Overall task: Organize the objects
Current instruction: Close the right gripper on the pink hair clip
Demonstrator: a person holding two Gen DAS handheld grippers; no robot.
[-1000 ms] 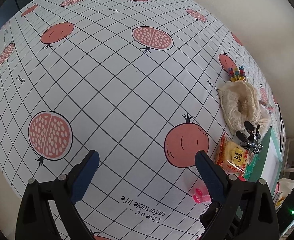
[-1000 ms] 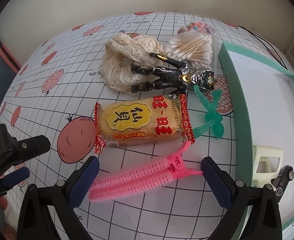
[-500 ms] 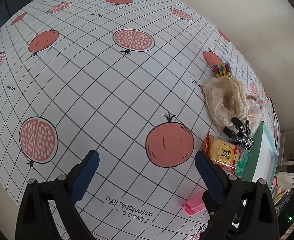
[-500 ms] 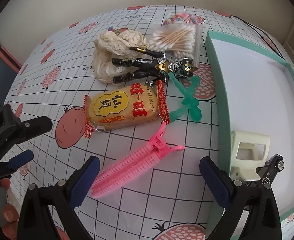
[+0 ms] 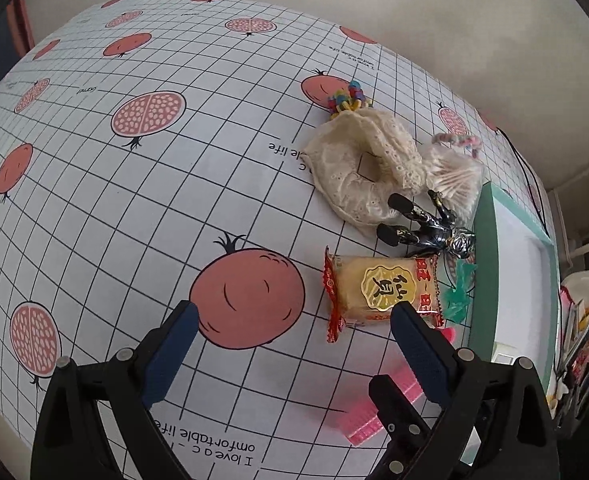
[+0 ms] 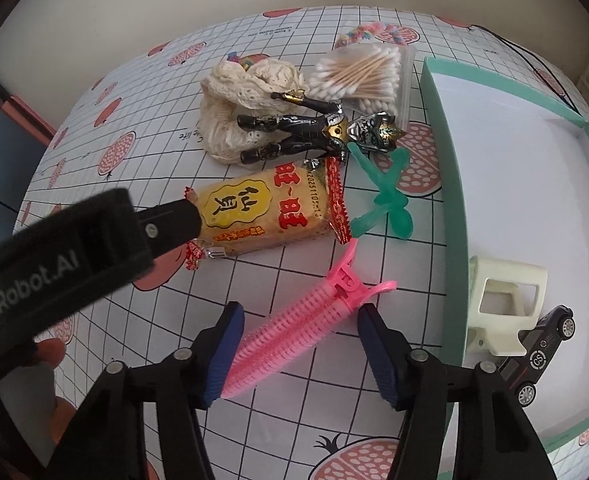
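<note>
In the right wrist view a pink hair clip (image 6: pixel 294 332) lies slantwise on the tablecloth between the fingers of my right gripper (image 6: pixel 300 320). The jaws stand partly narrowed around it, still open, and the left pad (image 6: pixel 224 352) is right against the clip. My left gripper (image 5: pixel 294 320) is open and holds nothing. It hovers just in front of a yellow snack packet (image 5: pixel 382 292). Behind its right finger the pink clip (image 5: pixel 374 412) shows in part. The same packet (image 6: pixel 262 212) lies behind the clip, with the left gripper's housing (image 6: pixel 66 260) at its left end.
Behind the packet lie a black figure (image 6: pixel 306 128), a cream lace scrunchie (image 6: pixel 230 96), a bag of cotton swabs (image 6: pixel 366 76) and a green clip (image 6: pixel 390 200). At the right, a green-walled tray (image 6: pixel 450 200) holds a cream toy truck (image 6: pixel 502 300) and a black car (image 6: pixel 542 356).
The left gripper has swung right, towards the snack packet and the pile. The right gripper has come down over the pink clip and its jaws have narrowed around it.
</note>
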